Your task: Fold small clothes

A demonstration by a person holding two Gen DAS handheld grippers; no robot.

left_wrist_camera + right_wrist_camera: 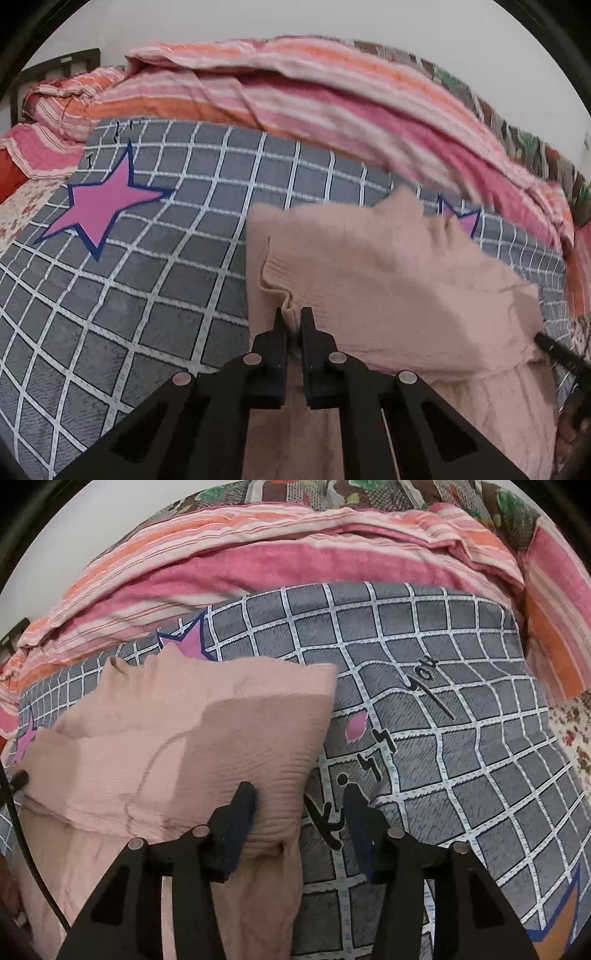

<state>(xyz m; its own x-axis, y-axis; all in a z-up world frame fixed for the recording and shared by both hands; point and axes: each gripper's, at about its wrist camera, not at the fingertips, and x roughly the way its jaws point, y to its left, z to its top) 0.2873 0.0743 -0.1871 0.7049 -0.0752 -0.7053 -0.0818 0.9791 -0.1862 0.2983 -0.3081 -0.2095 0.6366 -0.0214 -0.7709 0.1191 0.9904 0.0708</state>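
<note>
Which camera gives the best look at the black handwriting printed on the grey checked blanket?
The right wrist view: the black handwriting runs across the grey checked blanket beside the pale pink knit garment, partly hidden behind the open right gripper. The left wrist view shows only a few small black marks near the blanket's far edge.

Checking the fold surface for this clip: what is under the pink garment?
The pink garment lies on the grey checked blanket; a pink star peeks out at its far edge. The left gripper pinches its hem. Anything else beneath is covered.
</note>
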